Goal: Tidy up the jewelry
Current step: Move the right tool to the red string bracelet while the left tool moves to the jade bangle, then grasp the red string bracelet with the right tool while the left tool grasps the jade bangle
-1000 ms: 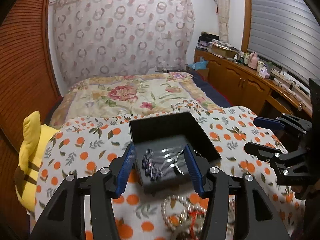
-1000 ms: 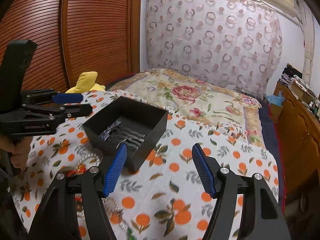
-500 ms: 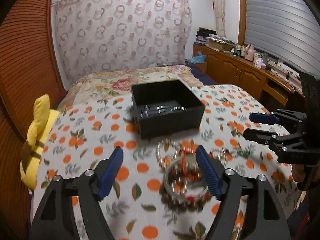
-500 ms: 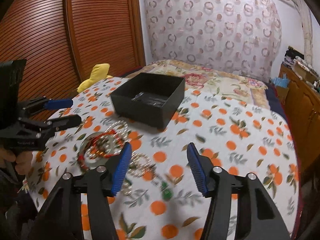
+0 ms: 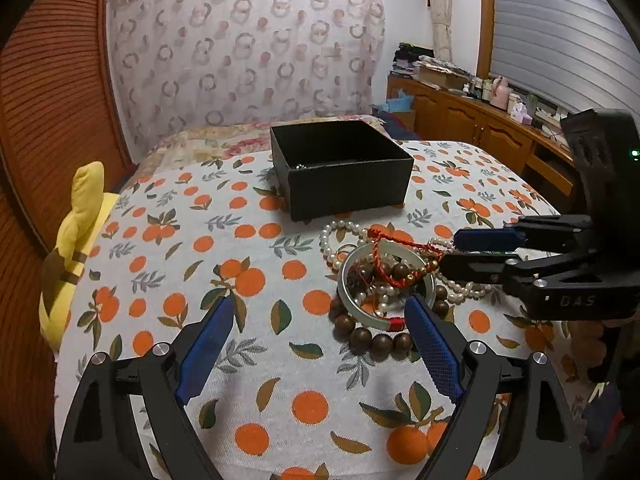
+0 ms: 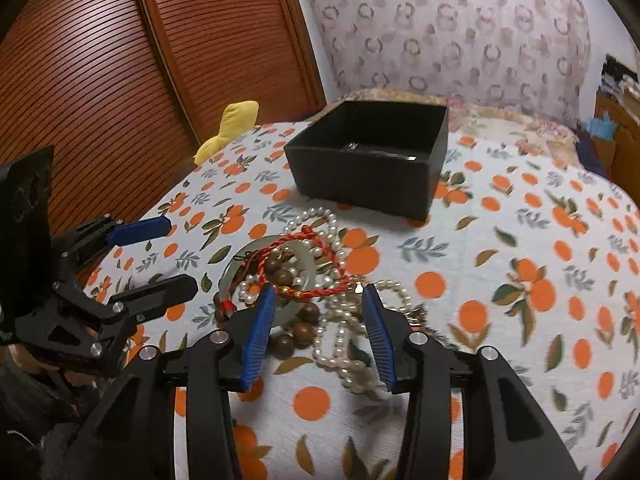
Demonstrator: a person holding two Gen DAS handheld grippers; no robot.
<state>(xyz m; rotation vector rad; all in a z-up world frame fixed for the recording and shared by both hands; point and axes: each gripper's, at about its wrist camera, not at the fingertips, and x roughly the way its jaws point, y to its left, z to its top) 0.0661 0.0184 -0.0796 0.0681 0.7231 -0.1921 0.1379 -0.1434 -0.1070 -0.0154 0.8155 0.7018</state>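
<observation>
A black open box (image 5: pixel 342 168) stands on the orange-print cloth, with metal clips just showing inside (image 6: pixel 376 152). In front of it lies a tangled pile: a pale bangle (image 5: pixel 352 304), a red cord bracelet (image 5: pixel 400 256), a pearl strand (image 5: pixel 336 236) and brown wooden beads (image 5: pixel 372 338). My left gripper (image 5: pixel 320 302) hovers low before the pile, its jaws opening over bare cloth, its right fingertip beside the bangle. My right gripper (image 6: pixel 319 289) reaches in from the right. Its jaws are closing with the red cord and pearls between them, not pressed.
A yellow plush toy (image 5: pixel 76 248) hangs at the table's left edge by brown slatted doors (image 6: pixel 100 80). A bed with a floral cover (image 5: pixel 208 140) lies behind the box. A wooden cabinet (image 5: pixel 480 128) runs along the right wall.
Both grippers drew back from the box and sank toward the jewelry pile. The left jaws spread wider and the right jaws narrowed. The box looks farther off.
</observation>
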